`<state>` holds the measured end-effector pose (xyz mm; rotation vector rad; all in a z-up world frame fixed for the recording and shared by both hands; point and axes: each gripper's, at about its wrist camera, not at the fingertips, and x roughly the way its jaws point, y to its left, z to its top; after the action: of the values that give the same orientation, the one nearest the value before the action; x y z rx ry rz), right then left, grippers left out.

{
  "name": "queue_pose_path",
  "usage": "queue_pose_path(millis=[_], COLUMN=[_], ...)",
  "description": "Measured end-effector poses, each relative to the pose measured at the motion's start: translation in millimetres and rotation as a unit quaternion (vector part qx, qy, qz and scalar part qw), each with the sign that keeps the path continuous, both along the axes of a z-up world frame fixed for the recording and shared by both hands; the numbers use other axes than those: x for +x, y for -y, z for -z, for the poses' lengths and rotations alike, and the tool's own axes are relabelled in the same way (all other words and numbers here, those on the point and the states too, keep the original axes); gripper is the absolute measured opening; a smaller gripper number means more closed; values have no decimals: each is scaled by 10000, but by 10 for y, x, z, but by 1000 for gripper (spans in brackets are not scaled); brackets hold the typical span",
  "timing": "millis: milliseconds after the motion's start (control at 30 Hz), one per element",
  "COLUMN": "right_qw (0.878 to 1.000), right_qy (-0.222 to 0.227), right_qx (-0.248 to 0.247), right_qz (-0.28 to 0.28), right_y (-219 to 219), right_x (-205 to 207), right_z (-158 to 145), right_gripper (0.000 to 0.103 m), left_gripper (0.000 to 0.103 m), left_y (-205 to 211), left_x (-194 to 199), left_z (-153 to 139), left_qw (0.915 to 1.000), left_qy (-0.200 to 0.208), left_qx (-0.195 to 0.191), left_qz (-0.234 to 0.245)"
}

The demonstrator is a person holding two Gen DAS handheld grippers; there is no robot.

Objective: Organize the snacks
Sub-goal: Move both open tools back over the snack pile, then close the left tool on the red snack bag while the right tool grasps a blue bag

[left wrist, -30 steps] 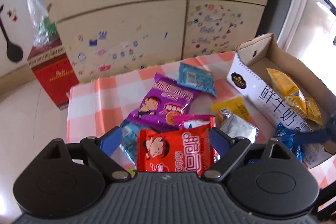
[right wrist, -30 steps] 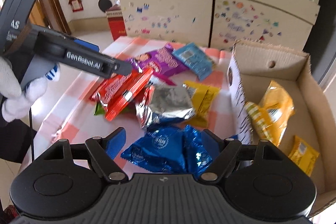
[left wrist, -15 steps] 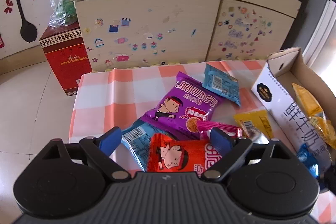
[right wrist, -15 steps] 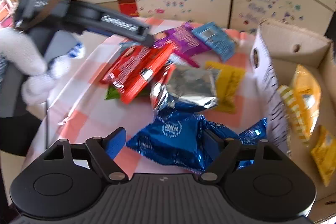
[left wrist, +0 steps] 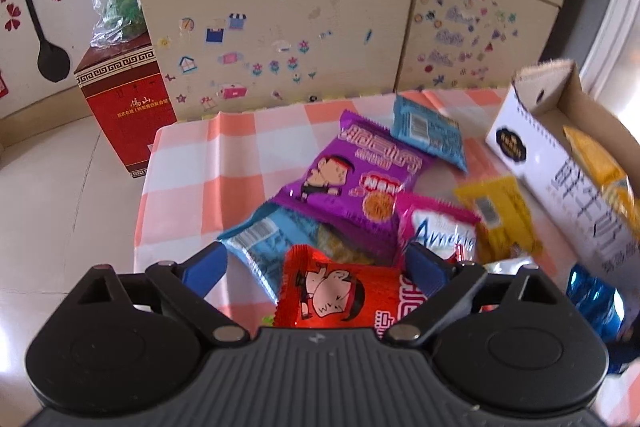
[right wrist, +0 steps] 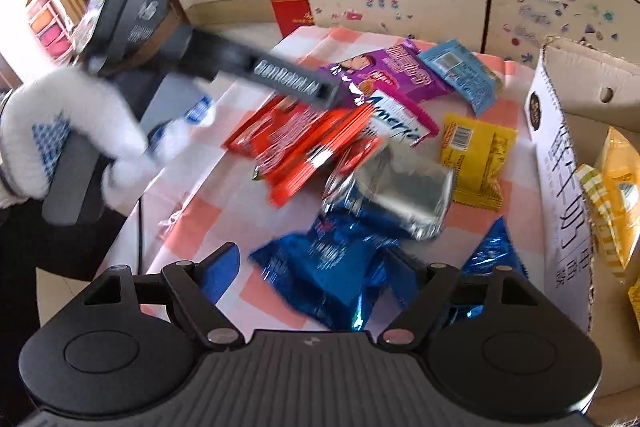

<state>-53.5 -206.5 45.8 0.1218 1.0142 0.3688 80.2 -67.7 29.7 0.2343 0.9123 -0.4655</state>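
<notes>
My left gripper (left wrist: 314, 259) hovers over the snack pile and its jaws are opening. A red cartoon packet (left wrist: 340, 299) lies between them, with a gap on its left side. In the right wrist view the same gripper (right wrist: 280, 83) hangs above the red packets (right wrist: 304, 143), held by a gloved hand (right wrist: 60, 131). The jaws of my right gripper (right wrist: 312, 259) are opening slightly around a blue foil packet (right wrist: 328, 267), and the left pad stands clear of it. Purple (left wrist: 360, 179), light blue (left wrist: 428, 131), pink-white (left wrist: 440, 231), yellow (left wrist: 496, 219) and silver (right wrist: 400, 187) packets lie nearby.
A cardboard box (right wrist: 560, 163) at the table's right holds yellow snack bags (right wrist: 616, 179). The checked tablecloth (left wrist: 192, 163) ends at the left, above the floor. A red carton (left wrist: 124, 107) stands on the floor beside a stickered cupboard (left wrist: 280, 39).
The left jaws have widened and the red packet, earlier spanning the gap between them, now lies lower with space beside it. The left gripper has shifted farther over the pile.
</notes>
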Motion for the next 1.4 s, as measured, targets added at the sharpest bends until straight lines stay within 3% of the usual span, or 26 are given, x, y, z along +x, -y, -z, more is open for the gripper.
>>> queue_pose_path(millis=[300,567,700,933,1400], right_qw=[9998,9994,9993,9977,9974], right_qy=[-117,-320,-321,-347,-348], right_qx=[-153,-84,-175,-1,-80], right_qz=[38,-106,-80,575,628], right_y=[-6,-39,-102,-57,-145], right_x=[-3,-9,-66,-59,45], right_z=[48,111,108,102,129], right_gripper=[87,88,89,91,100], left_gripper=[95,95,95,95,95], left_y=[-144,-372,-446,-380,-288], left_x=[-219,-490,-585,-612,-520], left_z=[129,219,192,147,310], left_qw=[9989,9979,9985,9988,9981], left_qy=[-203,-381,-347,-68,-323], left_qx=[359,516,418,400,453], left_qz=[217,121,86,262,247])
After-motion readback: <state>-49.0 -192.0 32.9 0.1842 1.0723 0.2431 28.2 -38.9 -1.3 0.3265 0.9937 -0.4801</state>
